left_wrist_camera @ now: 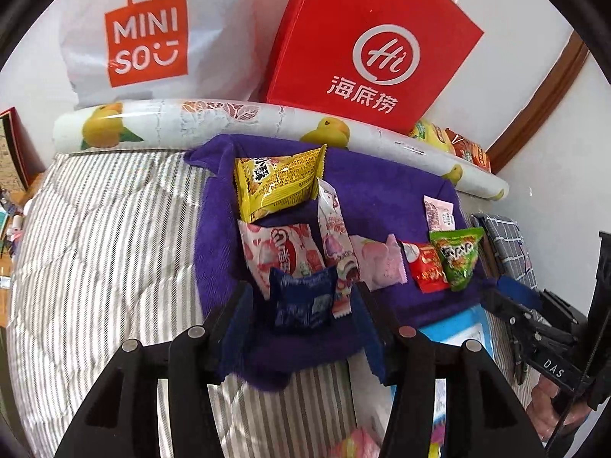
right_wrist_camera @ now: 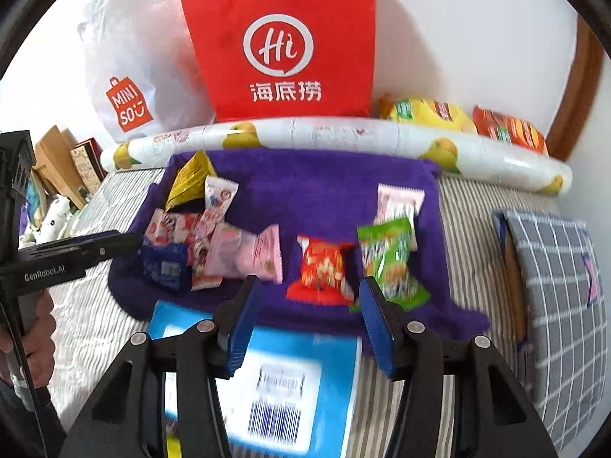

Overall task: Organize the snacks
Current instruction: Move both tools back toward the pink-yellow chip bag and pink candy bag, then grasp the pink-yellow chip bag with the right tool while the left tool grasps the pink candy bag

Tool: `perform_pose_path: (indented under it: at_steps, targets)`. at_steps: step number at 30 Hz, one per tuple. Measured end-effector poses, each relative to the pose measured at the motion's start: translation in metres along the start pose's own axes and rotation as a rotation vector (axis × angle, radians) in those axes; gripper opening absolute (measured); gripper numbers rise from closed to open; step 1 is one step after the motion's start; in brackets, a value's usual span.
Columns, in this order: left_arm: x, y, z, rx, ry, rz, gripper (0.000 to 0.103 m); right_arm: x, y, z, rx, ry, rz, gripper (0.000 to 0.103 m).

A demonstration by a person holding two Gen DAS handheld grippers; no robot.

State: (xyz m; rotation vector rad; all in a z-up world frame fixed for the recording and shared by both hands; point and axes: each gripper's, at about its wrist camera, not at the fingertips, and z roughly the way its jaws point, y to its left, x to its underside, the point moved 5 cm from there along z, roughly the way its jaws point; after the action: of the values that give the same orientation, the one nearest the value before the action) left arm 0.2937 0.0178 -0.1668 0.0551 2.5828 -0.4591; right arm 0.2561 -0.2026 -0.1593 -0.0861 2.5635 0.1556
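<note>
Against the wall, white MINISO bag (left_wrist_camera: pixel 126 34) beside red 海底捞 "Hi" bag (left_wrist_camera: pixel 376 44)

- Purple towel (left_wrist_camera: pixel 382 191) lying on a grey-and-white striped bedcover (left_wrist_camera: pixel 114 248).
- Yellow snack packet (left_wrist_camera: pixel 275 183), dark blue packet (left_wrist_camera: pixel 301 301), pink packet (right_wrist_camera: pixel 244 253), red packet (right_wrist_camera: pixel 320 271), green packet (right_wrist_camera: pixel 393 263).
- Red paper bag (right_wrist_camera: pixel 282 38) with white logo.
- White roll (left_wrist_camera: pixel 191 120) printed with yellow fruit.
- Grey cushion (right_wrist_camera: pixel 557 267) with white grid.

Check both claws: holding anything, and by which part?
Nothing held. Left claw stands open around the blue packet; right claw open, empty, near the red packet.
</note>
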Motion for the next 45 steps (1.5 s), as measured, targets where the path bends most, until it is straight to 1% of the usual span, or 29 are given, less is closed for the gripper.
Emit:
perform_pose_path:
  at_steps: [6, 12, 15, 16, 21, 24, 27, 29, 31, 36, 42, 45]
  targets:
    - [0.017, -0.008, -0.025, -0.008, -0.020, 0.018, 0.053, 0.035, -0.003, -0.021, -0.035, 0.036, 0.053, 0.053]
    - [0.034, -0.016, -0.047, -0.009, -0.039, 0.035, 0.055, 0.065, -0.002, -0.039, -0.059, 0.048, 0.082, 0.054]
    - [0.043, -0.018, -0.057, -0.013, -0.047, 0.040, 0.056, 0.079, 0.000, -0.046, -0.061, 0.054, 0.093, 0.059]
    - [0.046, -0.019, -0.059, -0.014, -0.048, 0.042, 0.057, 0.080, 0.000, -0.047, -0.065, 0.054, 0.097, 0.062]
    - [0.059, -0.018, -0.066, -0.037, -0.051, 0.052, 0.058, 0.101, 0.006, -0.051, -0.092, 0.071, 0.119, 0.062]
    - [0.067, -0.013, -0.068, -0.042, -0.046, 0.047, 0.058, 0.114, 0.011, -0.048, -0.130, 0.095, 0.147, 0.062]
    - [0.073, -0.008, -0.069, -0.043, -0.041, 0.035, 0.058, 0.122, 0.018, -0.043, -0.153, 0.117, 0.157, 0.062]
    - [0.076, -0.006, -0.069, -0.042, -0.038, 0.031, 0.058, 0.124, 0.023, -0.043, -0.167, 0.113, 0.157, 0.065]
    - [0.079, -0.004, -0.069, -0.042, -0.033, 0.031, 0.058, 0.128, 0.030, -0.043, -0.176, 0.112, 0.147, 0.071]
    - [0.084, 0.000, -0.067, -0.039, -0.023, 0.027, 0.058, 0.137, 0.041, -0.039, -0.192, 0.137, 0.129, 0.071]
    - [0.091, 0.006, -0.066, -0.040, -0.011, 0.026, 0.058, 0.142, 0.057, -0.023, -0.199, 0.173, 0.115, 0.071]
    - [0.093, 0.012, -0.064, -0.043, -0.006, 0.018, 0.058, 0.142, 0.063, -0.015, -0.181, 0.179, 0.102, 0.071]
